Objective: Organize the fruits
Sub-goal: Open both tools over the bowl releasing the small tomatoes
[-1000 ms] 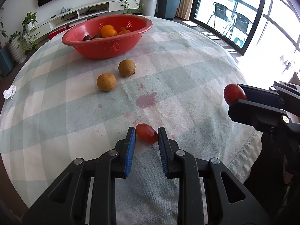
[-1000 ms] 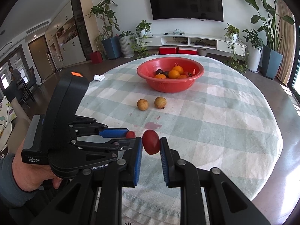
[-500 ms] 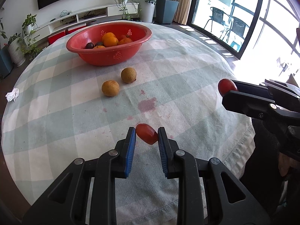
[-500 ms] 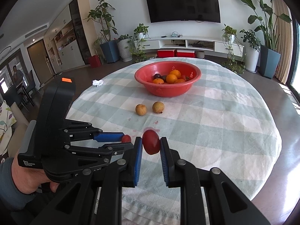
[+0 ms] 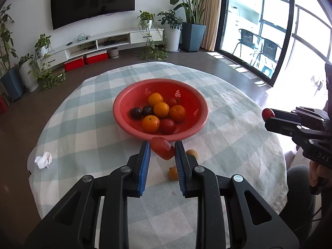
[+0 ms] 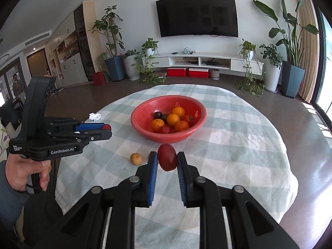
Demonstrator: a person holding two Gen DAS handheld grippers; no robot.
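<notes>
Above the tabletop's (image 6: 238,137) near edge, left gripper (image 5: 162,148) and right gripper (image 6: 167,159) each clamp a red tomato (image 5: 162,147) (image 6: 167,159), short of the red basket (image 6: 143,128) at centre.

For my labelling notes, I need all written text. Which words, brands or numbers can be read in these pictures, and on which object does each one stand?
"GenRobot.AI": on the side of the left gripper, seen in the right wrist view.
"Data Acquisition System": small label on the same gripper's body, barely readable.
"DAS": on the body of the right gripper, cut off at the picture edge.
No other text is visible.
</notes>
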